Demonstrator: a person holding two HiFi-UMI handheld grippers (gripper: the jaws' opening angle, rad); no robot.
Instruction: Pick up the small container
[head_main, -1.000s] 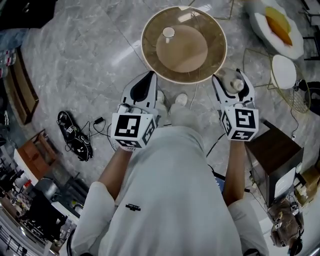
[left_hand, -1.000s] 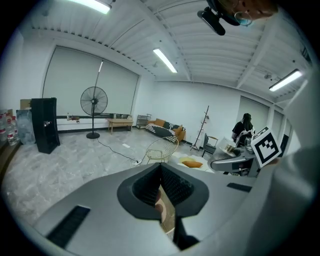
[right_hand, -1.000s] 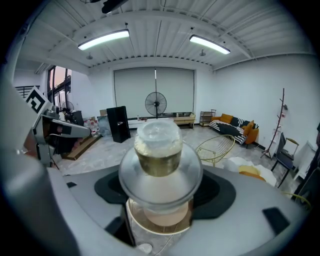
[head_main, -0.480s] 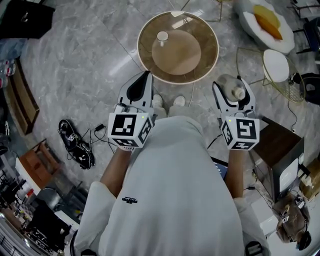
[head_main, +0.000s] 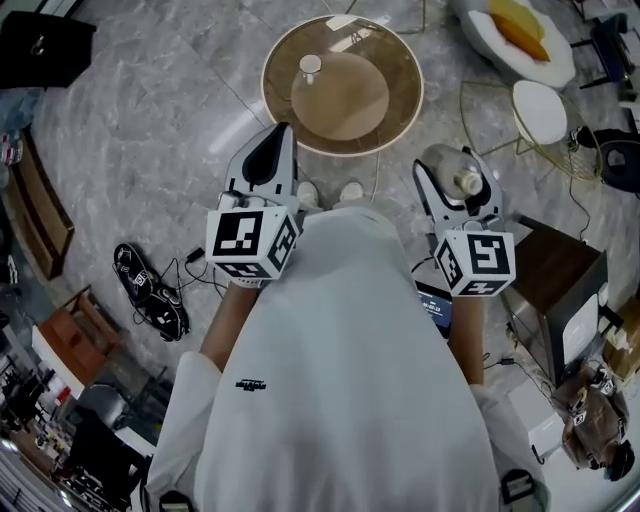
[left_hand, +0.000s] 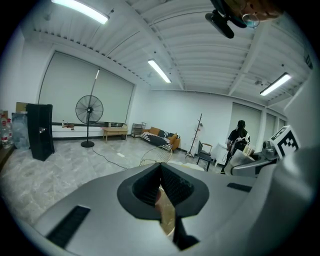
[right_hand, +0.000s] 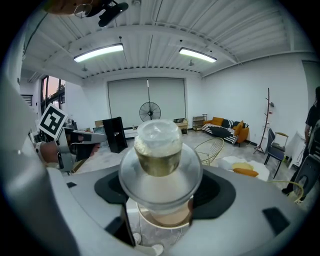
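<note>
Between right tool (right_hand: 160, 202) jaws: small container (right_hand: 160, 162) clamped, with wide clear rounded glass body, gold-tinted neck band, frosted clear cap on top. Left tool (left_hand: 161, 192) jaws together.

Bright, even indoor light throughout. Src: ceiling strip lights (left_hand: 159, 71), seen in both gripper views and slightly blown out. Shadows soft and faint. Head view is sharp w/ bowed edges, a white glare patch on the far side of the round glass table (head_main: 280, 110), and a pale reflected streak on the marble floor (head_main: 150, 120). Gripper views have strong fisheye bend and black vignette corners. In the right gripper view the small container (right_hand: 159, 145) sits v. close to the lens and is soft-focus; the bkgd room is crisper.
</note>
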